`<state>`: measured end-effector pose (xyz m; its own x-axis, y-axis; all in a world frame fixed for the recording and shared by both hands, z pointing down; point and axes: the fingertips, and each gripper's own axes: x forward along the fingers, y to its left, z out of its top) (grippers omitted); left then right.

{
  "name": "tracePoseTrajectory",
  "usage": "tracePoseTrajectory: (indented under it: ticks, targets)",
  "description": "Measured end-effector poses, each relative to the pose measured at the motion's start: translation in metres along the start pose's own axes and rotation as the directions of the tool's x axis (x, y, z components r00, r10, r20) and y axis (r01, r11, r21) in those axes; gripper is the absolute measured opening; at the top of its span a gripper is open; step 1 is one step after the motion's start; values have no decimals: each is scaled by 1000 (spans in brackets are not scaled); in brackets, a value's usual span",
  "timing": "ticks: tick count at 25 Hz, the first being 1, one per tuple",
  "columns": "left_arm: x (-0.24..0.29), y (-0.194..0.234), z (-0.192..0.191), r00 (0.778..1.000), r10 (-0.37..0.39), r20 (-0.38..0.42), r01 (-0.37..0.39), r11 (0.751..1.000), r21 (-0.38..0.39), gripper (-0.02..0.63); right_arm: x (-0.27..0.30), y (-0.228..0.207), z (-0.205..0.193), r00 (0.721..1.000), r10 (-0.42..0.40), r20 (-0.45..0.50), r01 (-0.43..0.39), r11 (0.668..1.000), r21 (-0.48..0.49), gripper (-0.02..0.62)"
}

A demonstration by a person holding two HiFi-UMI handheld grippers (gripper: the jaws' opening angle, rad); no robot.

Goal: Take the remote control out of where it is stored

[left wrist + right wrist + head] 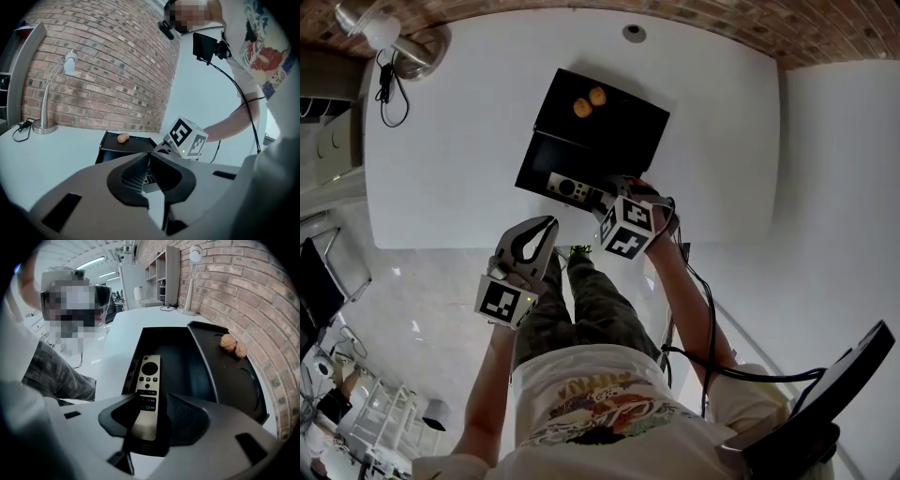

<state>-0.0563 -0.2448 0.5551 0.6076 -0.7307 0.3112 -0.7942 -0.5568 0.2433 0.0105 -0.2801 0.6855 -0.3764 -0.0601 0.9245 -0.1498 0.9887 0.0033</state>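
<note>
The left gripper (549, 225) sits nearest the person, above the lap and short of the table (459, 141) edge, its 2 jaws clenched tip to tip with nothing between them. Just beyond it, the right gripper (153, 399) tilts down over the front of the black box (619, 122), its jaws spread wide. The near end of the remote control (149, 390) lies between them; a dark gap shows between the right jaw and the remote, so they are not squeezing it. The remote lies flat, buttons up, lengthwise in the box's open drawer (183, 362), which is pulled out toward the person. On the box's lid, near its far edge, rest 2 walnuts (233, 345) side by side. Farther off, at the table's far corner, stands a desk lamp (51, 93) with its cable beside the base, and behind it runs a brick wall (108, 61).
</note>
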Motion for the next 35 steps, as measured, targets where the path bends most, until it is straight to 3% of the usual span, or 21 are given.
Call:
tracePoseTrajectory:
  ticks: [6,11,18,25,35]
  targets:
    - [7,1,4,1000,-3,8,3,1000,-6,8,3,3,-6,993,93,-78,-92,996,12,161]
    - [6,1,0,1000,4,-13,-4,1000,-8,8,6,3,-7,983,122,-139,-117,992,46,161]
    - [6,-3,8,1000,-2,6,2,1000,-30,8,8,8,-7,947,234,-220,-225,972,66,137]
    - [-1,-2,4,1000,-1,7,1,1000,-14,8,0,3,3,993,82,-81,-79,996,39,82]
    - [-3,-8,3,1000,-17,-1,17,1000,-20,8,-12,-8,13,998,-55,36,54,998,35,31]
